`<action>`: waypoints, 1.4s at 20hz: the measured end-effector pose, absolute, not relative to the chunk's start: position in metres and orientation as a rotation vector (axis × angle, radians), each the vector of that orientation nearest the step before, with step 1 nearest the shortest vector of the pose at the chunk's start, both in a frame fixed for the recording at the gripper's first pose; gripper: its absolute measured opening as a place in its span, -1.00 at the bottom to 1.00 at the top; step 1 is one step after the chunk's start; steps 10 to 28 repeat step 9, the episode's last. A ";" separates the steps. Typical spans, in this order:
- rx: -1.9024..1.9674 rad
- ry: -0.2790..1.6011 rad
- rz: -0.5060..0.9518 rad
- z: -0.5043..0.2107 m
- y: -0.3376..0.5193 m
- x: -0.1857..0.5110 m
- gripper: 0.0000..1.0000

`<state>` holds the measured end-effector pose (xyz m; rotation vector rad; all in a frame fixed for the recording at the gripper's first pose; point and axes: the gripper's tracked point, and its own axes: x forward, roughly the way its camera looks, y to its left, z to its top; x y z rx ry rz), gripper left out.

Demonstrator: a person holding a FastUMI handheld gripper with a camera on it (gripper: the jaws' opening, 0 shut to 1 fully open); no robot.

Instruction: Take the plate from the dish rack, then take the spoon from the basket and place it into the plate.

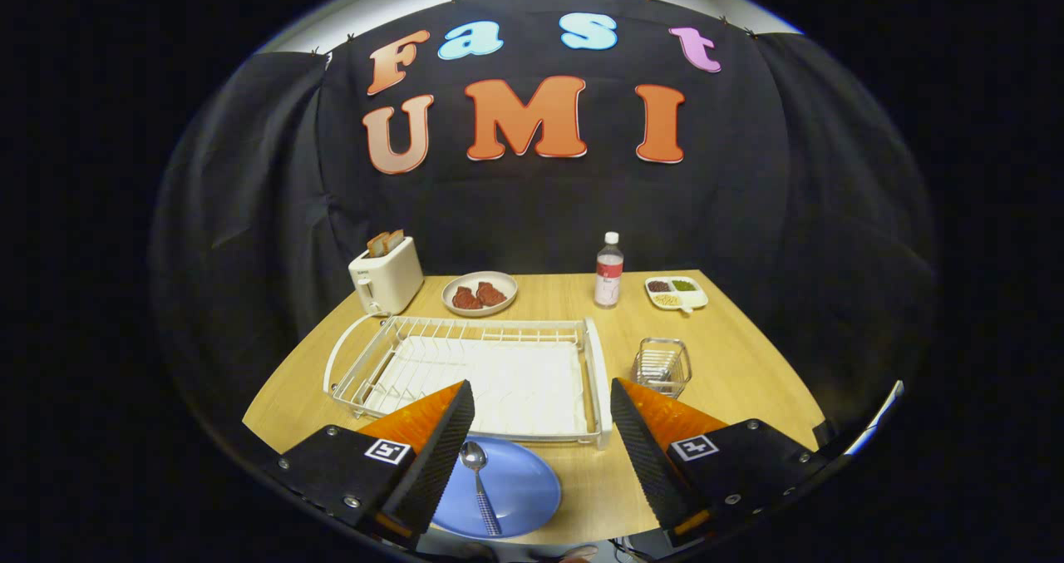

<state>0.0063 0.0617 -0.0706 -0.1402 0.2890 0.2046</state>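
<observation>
Lying in the blue plate (pixel 519 488) at the table's (pixel 731 363) near edge, the spoon (pixel 480 484) looks delivered. The gripper (pixel 542 446) hangs wide open, holding nothing; a careless withdrawal could clip the plate's rim and nudge it off.

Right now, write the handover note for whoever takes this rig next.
Gripper: open, holding nothing, fingers spread above the table's near edge.
Blue plate: out of the dish rack, lying flat on the table just in front of the rack, between the fingers.
Spoon: lying in the plate, bowl toward the rack.
Wire basket: right of the rack; cannot tell what it still holds.
Done: plate taken out, spoon placed in the plate.
Left: nothing that I can see; just back the gripper away.
</observation>
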 end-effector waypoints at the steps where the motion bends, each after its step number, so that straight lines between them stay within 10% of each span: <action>1: -0.138 0.266 0.190 -0.058 0.055 0.009 0.95; 28: -0.112 0.113 0.108 0.011 0.020 0.015 0.95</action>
